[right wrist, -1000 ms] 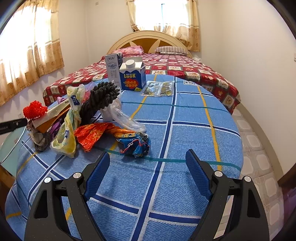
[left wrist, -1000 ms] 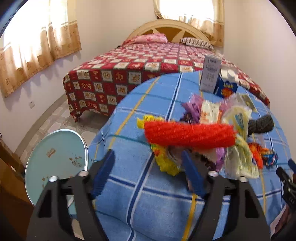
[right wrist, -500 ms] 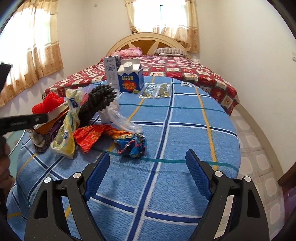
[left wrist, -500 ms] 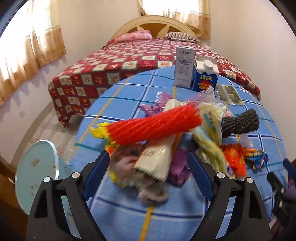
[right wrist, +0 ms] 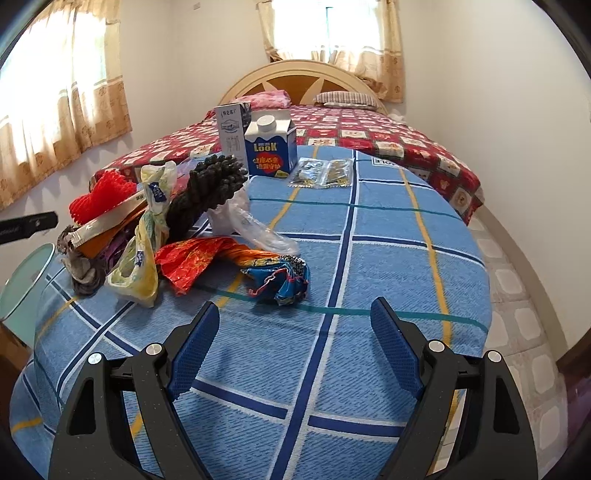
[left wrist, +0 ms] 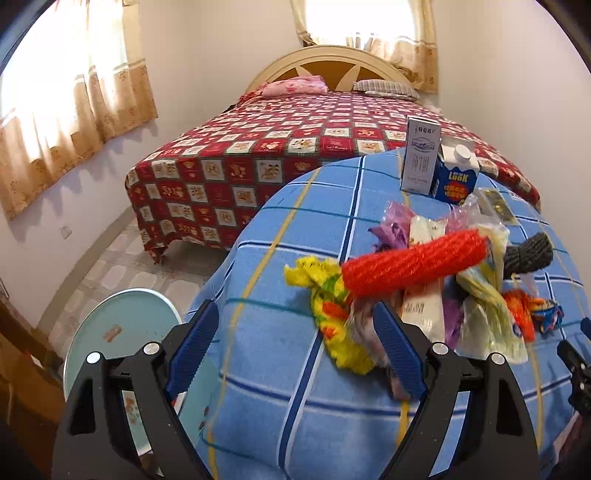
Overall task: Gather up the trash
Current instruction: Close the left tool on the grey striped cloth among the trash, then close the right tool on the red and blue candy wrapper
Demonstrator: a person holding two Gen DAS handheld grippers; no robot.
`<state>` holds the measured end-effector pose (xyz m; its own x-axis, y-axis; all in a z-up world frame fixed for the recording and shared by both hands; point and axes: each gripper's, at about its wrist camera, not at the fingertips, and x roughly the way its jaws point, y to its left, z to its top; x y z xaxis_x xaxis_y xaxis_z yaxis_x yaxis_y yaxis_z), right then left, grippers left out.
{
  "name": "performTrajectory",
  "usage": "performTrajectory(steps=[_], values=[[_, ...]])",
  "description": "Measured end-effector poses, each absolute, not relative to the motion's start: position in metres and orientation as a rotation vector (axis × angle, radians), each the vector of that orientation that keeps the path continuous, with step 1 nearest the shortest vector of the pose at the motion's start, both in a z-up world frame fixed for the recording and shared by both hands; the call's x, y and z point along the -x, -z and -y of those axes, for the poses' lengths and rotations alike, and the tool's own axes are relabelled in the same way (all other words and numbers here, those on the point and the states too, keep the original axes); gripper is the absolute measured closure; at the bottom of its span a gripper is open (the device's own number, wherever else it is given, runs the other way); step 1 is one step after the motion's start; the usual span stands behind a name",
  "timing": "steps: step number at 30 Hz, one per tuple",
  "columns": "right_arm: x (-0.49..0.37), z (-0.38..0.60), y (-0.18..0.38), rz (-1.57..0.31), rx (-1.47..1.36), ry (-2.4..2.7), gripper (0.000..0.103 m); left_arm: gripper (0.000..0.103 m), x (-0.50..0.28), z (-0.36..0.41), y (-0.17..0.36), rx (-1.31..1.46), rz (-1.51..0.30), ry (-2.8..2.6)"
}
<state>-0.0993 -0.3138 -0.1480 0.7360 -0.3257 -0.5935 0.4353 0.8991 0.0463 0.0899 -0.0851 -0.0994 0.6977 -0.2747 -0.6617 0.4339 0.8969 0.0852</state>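
Milk carton [right wrist: 271, 149], tall box [right wrist: 231, 129] behind trash pile [right wrist: 147, 225]

Daylight pours in through the curtained window [left wrist: 364, 27] behind the headboard and a second window [left wrist: 70, 74] on the side wall, both blown out to white. The room is bright and the walls evenly lit. Soft shadows fall on the wall under the side curtains. In the left wrist view, the trash pile [left wrist: 424, 280] below the carton smears with motion blur. The right wrist view is sharp. Fisheye bending curves the walls, and the corners go black.
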Motion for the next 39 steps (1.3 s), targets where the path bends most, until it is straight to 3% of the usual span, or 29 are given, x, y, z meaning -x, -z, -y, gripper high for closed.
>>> performTrajectory(steps=[7,10,11,15,17,18,35,37,39], values=[[0.099,0.318,0.153,-0.627,-0.206,0.429,0.020,0.020,-0.085,0.093,0.132,-0.225,-0.804,0.438],[0.097,0.312,0.154,-0.633,-0.189,0.413,0.020,0.030,-0.090,0.098,0.142,-0.217,-0.832,0.434],[0.097,0.310,0.153,-0.630,-0.183,0.410,0.020,0.037,-0.093,0.099,0.143,-0.204,-0.849,0.442],[0.099,0.312,0.152,-0.622,-0.190,0.414,0.020,0.081,-0.088,0.104,0.143,-0.195,-0.869,0.504],[0.098,0.312,0.154,-0.628,-0.193,0.412,0.020,0.097,-0.082,0.107,0.143,-0.216,-0.858,0.521],[0.098,0.312,0.154,-0.631,-0.194,0.411,0.020,0.100,-0.078,0.108,0.142,-0.227,-0.853,0.525],[0.095,0.318,0.145,-0.627,-0.190,0.433,0.021,0.100,-0.039,0.065,0.073,-0.207,-0.701,0.555],[0.092,0.319,0.144,-0.631,-0.186,0.435,0.022,0.100,-0.035,0.069,0.067,-0.205,-0.681,0.570],[0.089,0.320,0.144,-0.637,-0.184,0.433,0.029,0.100,-0.031,0.075,0.064,-0.208,-0.666,0.580]])
